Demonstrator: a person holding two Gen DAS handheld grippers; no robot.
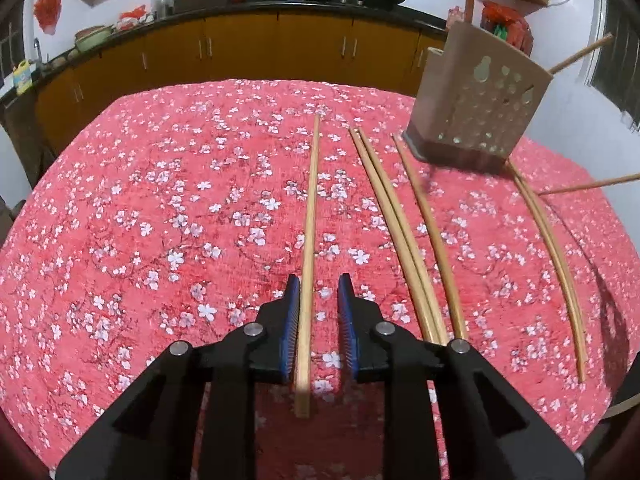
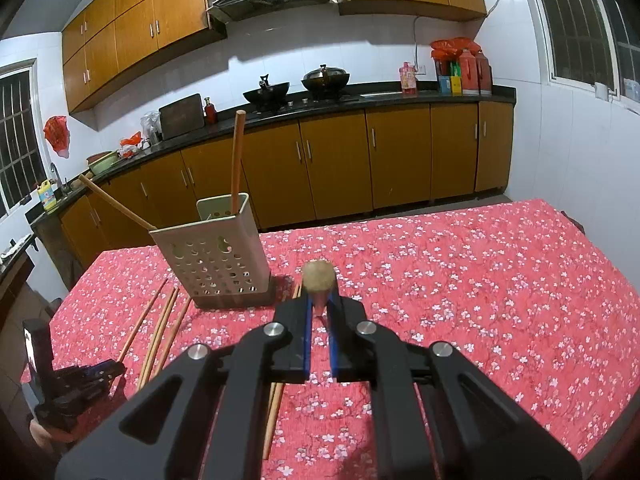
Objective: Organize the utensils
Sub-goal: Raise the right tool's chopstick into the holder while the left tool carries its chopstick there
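Observation:
Several bamboo chopsticks lie lengthwise on the red floral tablecloth (image 1: 160, 208). My left gripper (image 1: 319, 292) is open and low over the table, its blue pads either side of one chopstick (image 1: 310, 240). A pair (image 1: 392, 224) and others lie to its right. A beige perforated utensil holder (image 1: 476, 100) stands at the far right with chopsticks in it. My right gripper (image 2: 319, 312) is shut on a chopstick (image 2: 318, 278) seen end-on, held above the table just right of the holder (image 2: 216, 256).
The left gripper shows at the lower left of the right wrist view (image 2: 76, 384). Loose chopsticks (image 2: 160, 332) lie left of the holder. Kitchen cabinets and a counter with woks (image 2: 296, 88) run behind the table. The table edge is near at the right.

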